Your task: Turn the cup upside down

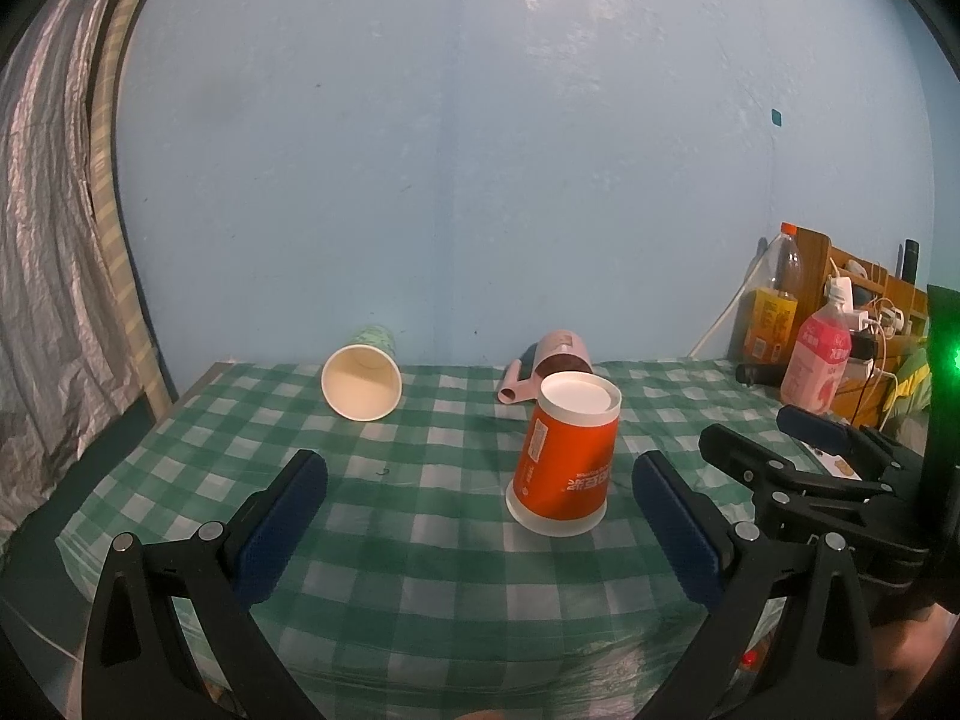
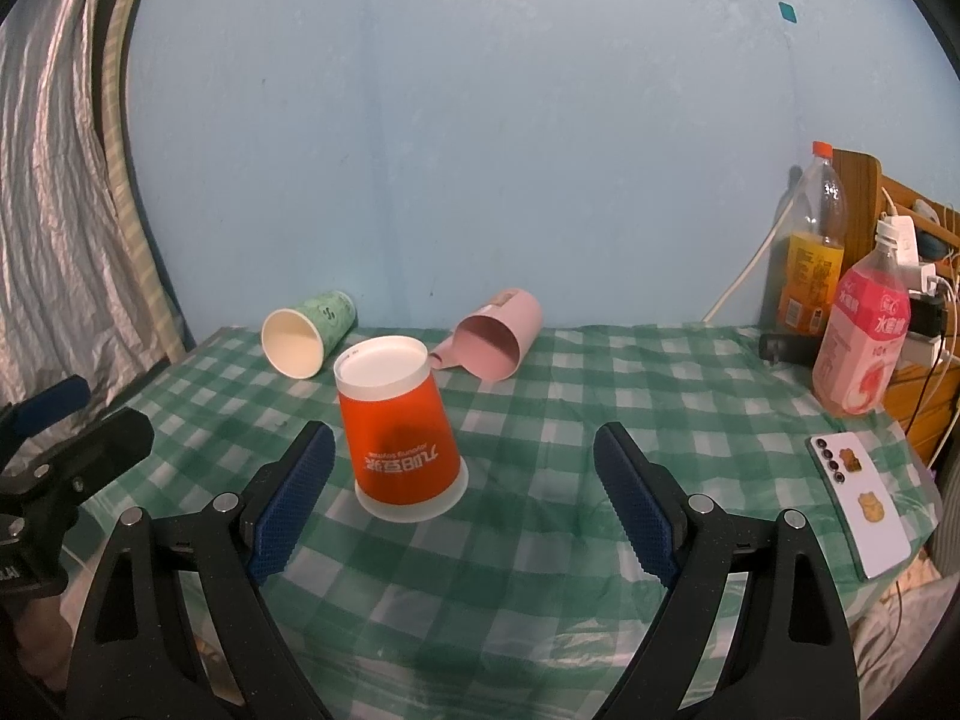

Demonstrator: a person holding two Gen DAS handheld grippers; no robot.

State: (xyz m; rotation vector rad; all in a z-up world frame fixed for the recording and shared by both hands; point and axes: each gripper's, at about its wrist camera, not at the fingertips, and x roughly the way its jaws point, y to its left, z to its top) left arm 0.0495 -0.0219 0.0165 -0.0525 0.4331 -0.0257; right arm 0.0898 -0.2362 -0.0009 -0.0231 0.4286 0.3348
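An orange paper cup (image 1: pixel 565 456) stands upside down on the green checked tablecloth (image 1: pixel 420 570), its white base up; it also shows in the right wrist view (image 2: pixel 403 438). A green paper cup (image 1: pixel 362 381) (image 2: pixel 307 333) lies on its side at the back left, mouth toward me. A pink cup with a handle (image 1: pixel 555 367) (image 2: pixel 493 339) lies on its side behind the orange cup. My left gripper (image 1: pixel 480 528) is open and empty, in front of the orange cup. My right gripper (image 2: pixel 465 498) is open and empty, the orange cup just ahead between its fingertips.
At the right stand an orange drink bottle (image 2: pixel 810 252), a pink bottle (image 2: pixel 861 336), a wooden rack with chargers and cables (image 2: pixel 912 228), and a white phone (image 2: pixel 864 504) lies near the table's right edge. A curtain (image 2: pixel 54 192) hangs left. The blue wall (image 2: pixel 480 120) is behind.
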